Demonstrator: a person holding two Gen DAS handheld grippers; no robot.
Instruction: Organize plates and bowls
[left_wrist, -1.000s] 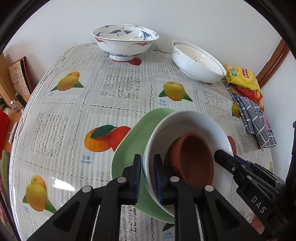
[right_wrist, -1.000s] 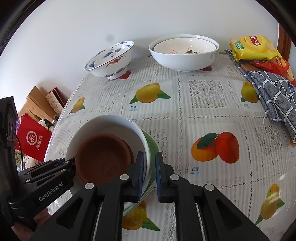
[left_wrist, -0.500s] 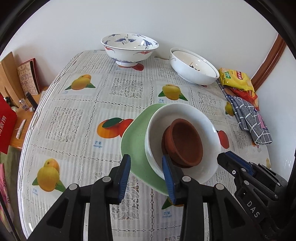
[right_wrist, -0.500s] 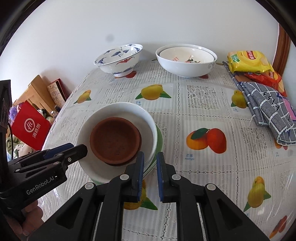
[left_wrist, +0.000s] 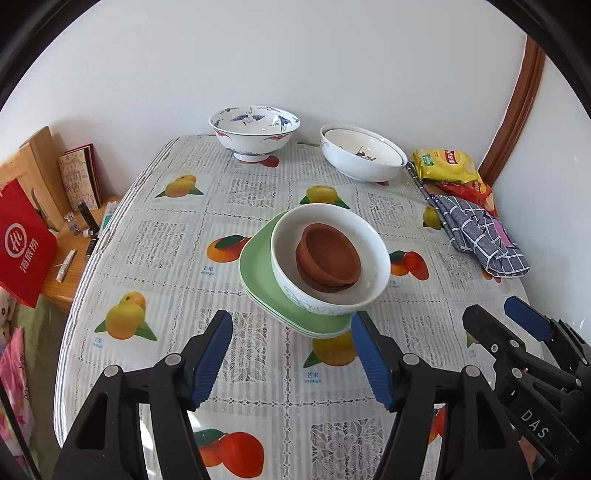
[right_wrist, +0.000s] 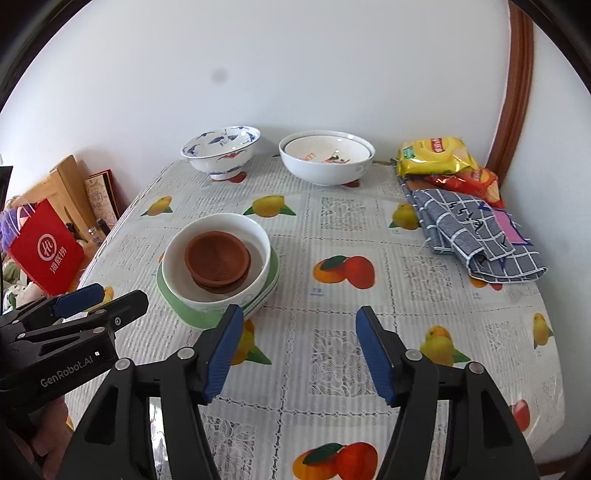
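Observation:
A stack stands mid-table: green plates (left_wrist: 258, 273) (right_wrist: 188, 314) at the bottom, a white bowl (left_wrist: 369, 240) (right_wrist: 255, 236) on them, brown clay bowls (left_wrist: 328, 254) (right_wrist: 218, 254) inside it. My left gripper (left_wrist: 291, 354) hovers in front of the stack, its jaws opening with nothing between them. My right gripper (right_wrist: 299, 350) hangs to the stack's right, jaws also opening and empty. Each gripper shows in the other's view, the right gripper (left_wrist: 506, 321) and the left gripper (right_wrist: 107, 295). A blue-patterned bowl (left_wrist: 254, 133) (right_wrist: 221, 151) and nested white bowls (left_wrist: 362, 155) (right_wrist: 327, 162) sit at the far edge.
The table (left_wrist: 166, 236) wears a fruit-print cloth and stands against a white wall. Snack bags (left_wrist: 447, 166) (right_wrist: 436, 155) and a folded checked cloth (left_wrist: 476, 229) (right_wrist: 476, 232) lie at the right. A red bag (left_wrist: 22, 243) and a side table with small items stand left.
Both grippers let go of the white bowl's rim, opened wide and drew back and up from the stack. The stack stays on the table.

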